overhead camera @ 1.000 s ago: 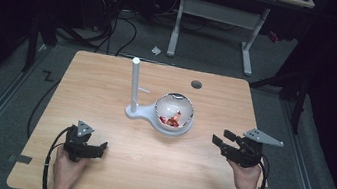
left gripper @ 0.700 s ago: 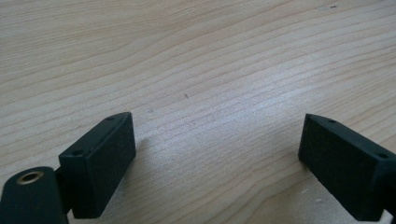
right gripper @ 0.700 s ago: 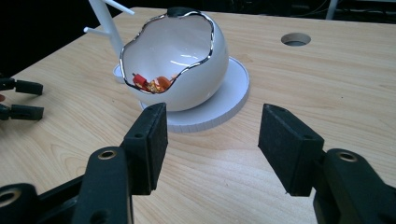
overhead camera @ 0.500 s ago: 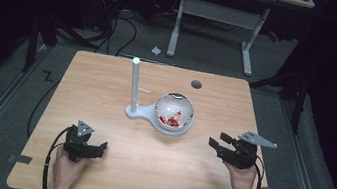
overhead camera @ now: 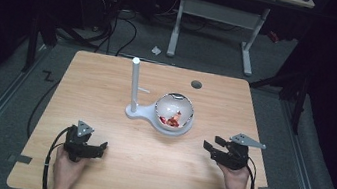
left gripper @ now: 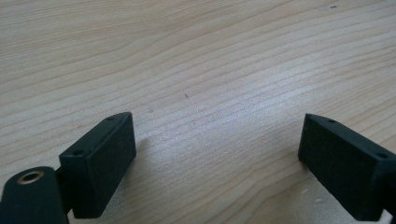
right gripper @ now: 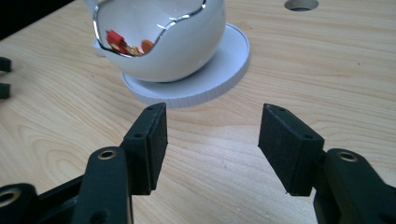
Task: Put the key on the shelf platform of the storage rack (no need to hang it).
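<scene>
Both grippers sit empty, jaws spread: left gripper (overhead camera: 98,148), right gripper (overhead camera: 211,145). A careless nudge could tip the glossy white egg-shaped bowl (overhead camera: 174,112) off its round white stand (overhead camera: 139,113).

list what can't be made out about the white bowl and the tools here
- Bowl contents: red and orange bits in the right gripper view, mostly hidden by the white bowl wall; in the high view too small to identify.
- Bowl top: cut off by the right gripper view's upper edge.
- White post: its purpose is unclear in the high view.
- Right tool and left tool: bodies cut off by the bottom edges.
</scene>
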The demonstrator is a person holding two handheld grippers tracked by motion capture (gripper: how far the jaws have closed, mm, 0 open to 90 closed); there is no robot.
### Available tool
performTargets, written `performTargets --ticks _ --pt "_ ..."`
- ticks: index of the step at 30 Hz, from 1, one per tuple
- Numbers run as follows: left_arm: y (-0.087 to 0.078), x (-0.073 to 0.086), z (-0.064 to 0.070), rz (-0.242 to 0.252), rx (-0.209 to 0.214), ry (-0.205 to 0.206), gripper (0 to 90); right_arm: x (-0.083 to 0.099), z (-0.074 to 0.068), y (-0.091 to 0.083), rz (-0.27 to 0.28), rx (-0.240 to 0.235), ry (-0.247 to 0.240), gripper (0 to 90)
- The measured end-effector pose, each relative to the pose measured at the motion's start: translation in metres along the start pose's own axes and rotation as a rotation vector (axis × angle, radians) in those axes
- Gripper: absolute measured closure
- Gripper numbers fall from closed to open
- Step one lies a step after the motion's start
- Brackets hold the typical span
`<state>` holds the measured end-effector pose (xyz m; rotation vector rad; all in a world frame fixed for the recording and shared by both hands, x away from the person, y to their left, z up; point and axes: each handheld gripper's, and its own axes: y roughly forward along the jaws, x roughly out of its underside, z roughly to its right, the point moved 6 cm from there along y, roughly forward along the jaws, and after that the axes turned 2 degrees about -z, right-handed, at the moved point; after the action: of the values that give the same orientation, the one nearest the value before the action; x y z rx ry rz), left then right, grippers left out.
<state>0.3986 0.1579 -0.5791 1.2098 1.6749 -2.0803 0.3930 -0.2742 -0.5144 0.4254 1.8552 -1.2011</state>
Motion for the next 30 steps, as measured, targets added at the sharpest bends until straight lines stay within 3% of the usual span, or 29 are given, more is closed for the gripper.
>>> performTargets --ticks 11,21,23,30 --pt "0.000 0.000 0.000 0.001 -0.001 -0.001 11.5 0.021 0.007 0.020 -0.063 0.071 -0.016 42.0" --pt "0.000 0.000 0.000 0.000 -0.002 0.000 11.5 0.038 0.012 0.038 -0.133 0.152 -0.073 39.6" --pt "0.000 0.000 0.000 0.000 -0.001 0.000 11.6 0.040 0.012 0.040 -0.169 0.169 -0.087 37.8" --pt "0.000 0.000 0.000 0.000 -0.002 0.000 11.7 0.041 0.011 0.041 -0.174 0.174 -0.095 35.7"
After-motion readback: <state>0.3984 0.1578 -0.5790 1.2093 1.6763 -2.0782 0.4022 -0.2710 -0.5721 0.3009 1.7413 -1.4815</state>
